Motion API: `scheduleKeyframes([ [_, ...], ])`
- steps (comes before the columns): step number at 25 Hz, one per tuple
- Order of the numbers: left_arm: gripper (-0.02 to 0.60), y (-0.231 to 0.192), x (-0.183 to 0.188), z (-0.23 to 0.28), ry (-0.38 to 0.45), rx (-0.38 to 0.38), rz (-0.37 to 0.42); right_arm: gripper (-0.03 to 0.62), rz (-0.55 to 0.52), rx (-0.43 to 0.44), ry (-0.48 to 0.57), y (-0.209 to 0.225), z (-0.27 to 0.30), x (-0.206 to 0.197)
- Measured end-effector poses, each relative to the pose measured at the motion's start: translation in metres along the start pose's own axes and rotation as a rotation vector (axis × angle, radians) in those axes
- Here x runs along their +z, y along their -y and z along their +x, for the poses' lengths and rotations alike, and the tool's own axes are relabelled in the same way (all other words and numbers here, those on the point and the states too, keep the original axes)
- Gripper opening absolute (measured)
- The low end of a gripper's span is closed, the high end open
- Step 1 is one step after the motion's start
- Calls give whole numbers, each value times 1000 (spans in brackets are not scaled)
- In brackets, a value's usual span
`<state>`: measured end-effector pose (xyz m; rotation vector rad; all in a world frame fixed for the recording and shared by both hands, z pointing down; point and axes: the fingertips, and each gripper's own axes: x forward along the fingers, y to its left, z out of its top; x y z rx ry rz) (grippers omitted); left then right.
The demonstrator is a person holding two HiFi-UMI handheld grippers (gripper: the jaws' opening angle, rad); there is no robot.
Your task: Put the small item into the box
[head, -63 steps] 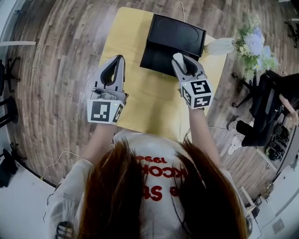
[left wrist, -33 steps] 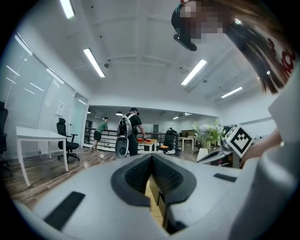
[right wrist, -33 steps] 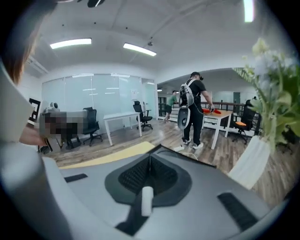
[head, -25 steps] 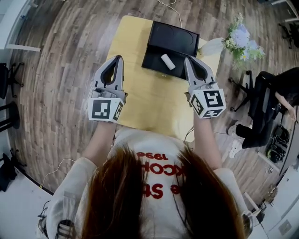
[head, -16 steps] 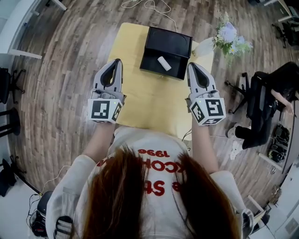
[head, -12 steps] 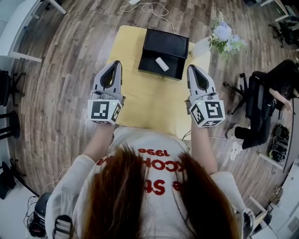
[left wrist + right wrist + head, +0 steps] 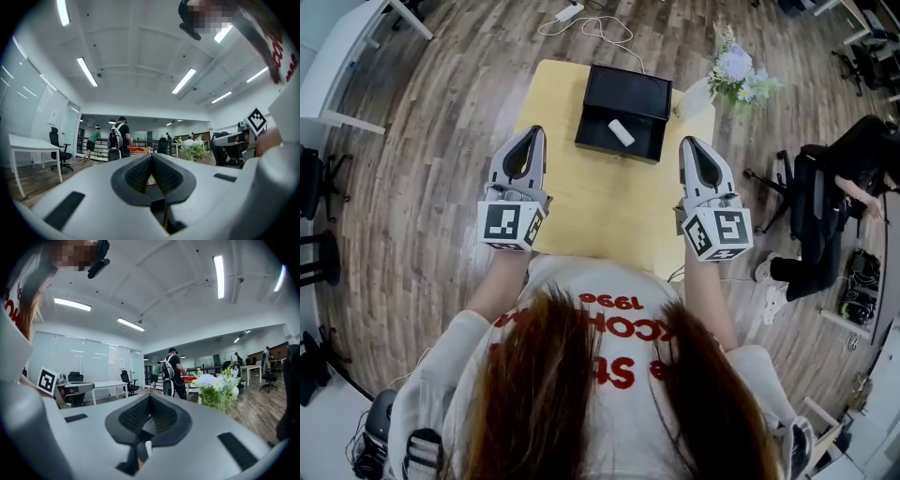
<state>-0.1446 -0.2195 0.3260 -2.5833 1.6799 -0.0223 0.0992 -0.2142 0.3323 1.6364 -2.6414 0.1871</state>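
Seeing item (image 7: pixel 621 132) already in box (image 7: pixel 623 94), I'd rest left tongs (image 7: pixel 534 133) and right tongs (image 7: pixel 689 143), both closed and empty, clear of table (image 7: pixel 600 206).

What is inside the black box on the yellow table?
One small white item lies inside the open black box, roughly in the middle of its tray. Nothing else shows there. The patch of the box's floor under the item is covered.

Bare yellow table (image 7: pixel 586 208) lies open before the black box (image 7: pixel 630 91); flowers (image 7: pixel 736 70) crowd its right corner
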Motion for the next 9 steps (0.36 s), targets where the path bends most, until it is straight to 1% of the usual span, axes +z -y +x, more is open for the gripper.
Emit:
scheduleKeyframes([
  [9, 8, 17, 4, -8, 3, -11, 8, 5, -1, -15, 18, 4, -20, 4],
])
